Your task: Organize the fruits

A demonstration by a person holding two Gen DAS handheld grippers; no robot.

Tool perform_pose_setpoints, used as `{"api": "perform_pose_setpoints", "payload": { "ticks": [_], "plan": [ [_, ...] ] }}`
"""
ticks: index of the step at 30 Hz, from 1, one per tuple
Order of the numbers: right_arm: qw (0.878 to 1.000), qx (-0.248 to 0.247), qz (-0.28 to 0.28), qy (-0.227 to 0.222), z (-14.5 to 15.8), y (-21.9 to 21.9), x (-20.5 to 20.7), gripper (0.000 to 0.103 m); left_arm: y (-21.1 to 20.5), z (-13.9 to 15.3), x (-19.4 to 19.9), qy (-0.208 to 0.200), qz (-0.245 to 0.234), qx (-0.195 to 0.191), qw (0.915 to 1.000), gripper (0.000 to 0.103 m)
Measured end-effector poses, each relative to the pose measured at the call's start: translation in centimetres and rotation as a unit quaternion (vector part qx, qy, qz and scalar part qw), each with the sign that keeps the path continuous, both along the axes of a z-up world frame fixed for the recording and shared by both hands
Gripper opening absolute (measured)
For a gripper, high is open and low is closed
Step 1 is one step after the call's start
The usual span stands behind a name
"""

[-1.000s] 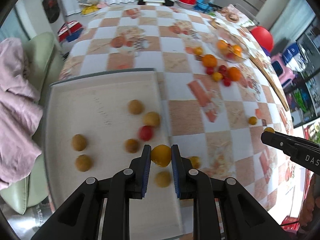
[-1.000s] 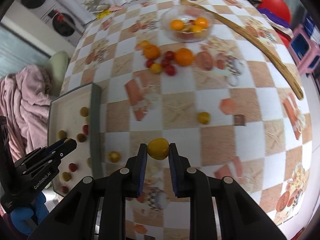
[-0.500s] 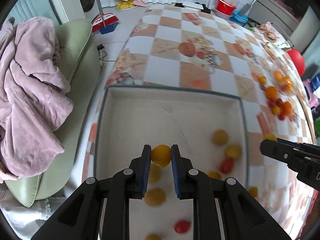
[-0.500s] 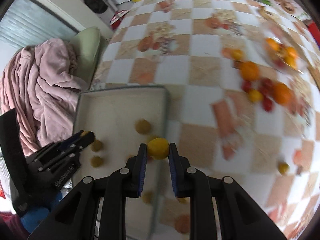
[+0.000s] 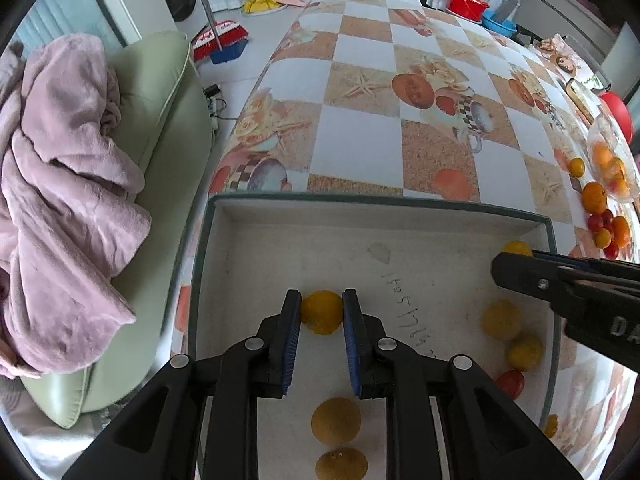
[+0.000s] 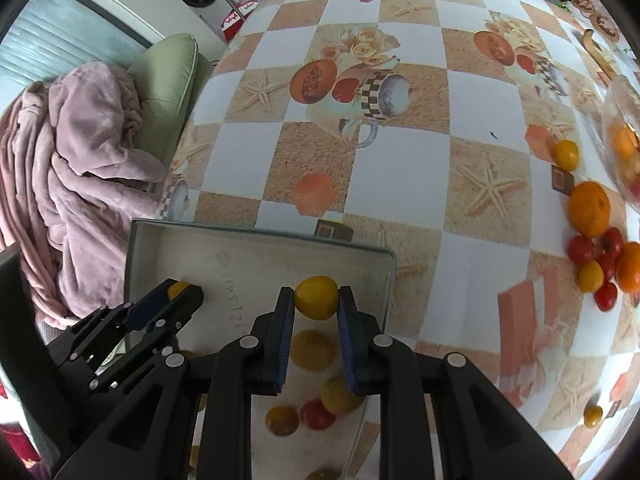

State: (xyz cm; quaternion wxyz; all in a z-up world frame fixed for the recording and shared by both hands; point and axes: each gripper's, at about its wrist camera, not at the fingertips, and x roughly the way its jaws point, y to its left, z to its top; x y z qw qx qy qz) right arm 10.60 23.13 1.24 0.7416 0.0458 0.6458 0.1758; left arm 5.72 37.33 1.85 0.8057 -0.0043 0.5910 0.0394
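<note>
The left claw (image 5: 321, 312) is gripping a small round yellow fruit (image 5: 321, 311) above the shallow grey rectangular tray (image 5: 376, 199) on the checkered bench (image 6: 404, 184), while the right claw (image 6: 316, 300) is clamping another yellow round fruit (image 6: 316, 297) over the tray's right side (several loose fruits are lying inside).
</note>
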Motion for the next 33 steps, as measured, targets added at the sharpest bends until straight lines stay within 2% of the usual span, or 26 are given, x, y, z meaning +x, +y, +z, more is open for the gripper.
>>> {"api": "perform_pose_setpoints", "payload": {
  "ticks": [3, 5, 7, 9, 11, 16, 24, 26, 27, 28, 33],
  "plan": [
    [1.0, -0.007, 0.008, 0.007, -0.7, 0.6, 0.3, 0.024, 0.0, 0.0, 0.1, 0.001, -0.001, 0.005, 1.0, 0.023],
    [1.0, -0.01, 0.015, 0.004, -0.8, 0.8, 0.4, 0.025, 0.1, -0.1, 0.1, 0.003, 0.0, 0.009, 1.0, 0.031],
    [1.0, -0.009, 0.026, 0.004, -0.7, 1.3, 0.5, 0.036, 0.5, 0.1, 0.0, 0.001, 0.008, 0.015, 0.9999, 0.077],
    [1.0, -0.009, 0.029, 0.0, -0.3, 1.4, 0.5, 0.046, 0.7, 0.6, -0.4, -0.013, 0.014, 0.016, 0.9997, 0.077],
    [1.0, -0.001, 0.024, -0.006, 0.5, 1.2, 0.4, 0.052, 0.6, 0.9, -0.4, -0.009, 0.009, 0.022, 0.9997, 0.077],
    [0.999, 0.013, 0.016, -0.024, 3.1, 0.1, -1.0, 0.08, 0.5, 2.1, -1.4, -0.004, 0.006, 0.014, 0.9999, 0.077],
    [1.0, -0.005, 0.004, -0.006, 4.9, -2.3, -3.6, 0.087, -0.3, 4.8, -3.9, -0.007, 0.0, 0.002, 1.0, 0.077],
    [1.0, -0.009, 0.007, -0.007, 5.2, -2.6, -4.4, 0.088, -0.6, 5.4, -4.6, -0.006, -0.002, -0.001, 1.0, 0.085],
    [1.0, -0.011, 0.008, -0.008, 5.4, -2.8, -4.7, 0.095, -0.6, 5.7, -5.0, -0.006, 0.001, -0.002, 1.0, 0.101],
    [1.0, -0.014, 0.01, -0.009, 5.6, -3.0, -5.1, 0.103, -0.6, 6.0, -5.4, -0.008, 0.003, -0.002, 1.0, 0.102],
    [0.999, -0.027, 0.024, -0.005, 6.1, -3.0, -6.9, 0.103, -0.9, 6.2, -7.2, 0.011, -0.004, -0.007, 0.9999, 0.102]
  ]
}}
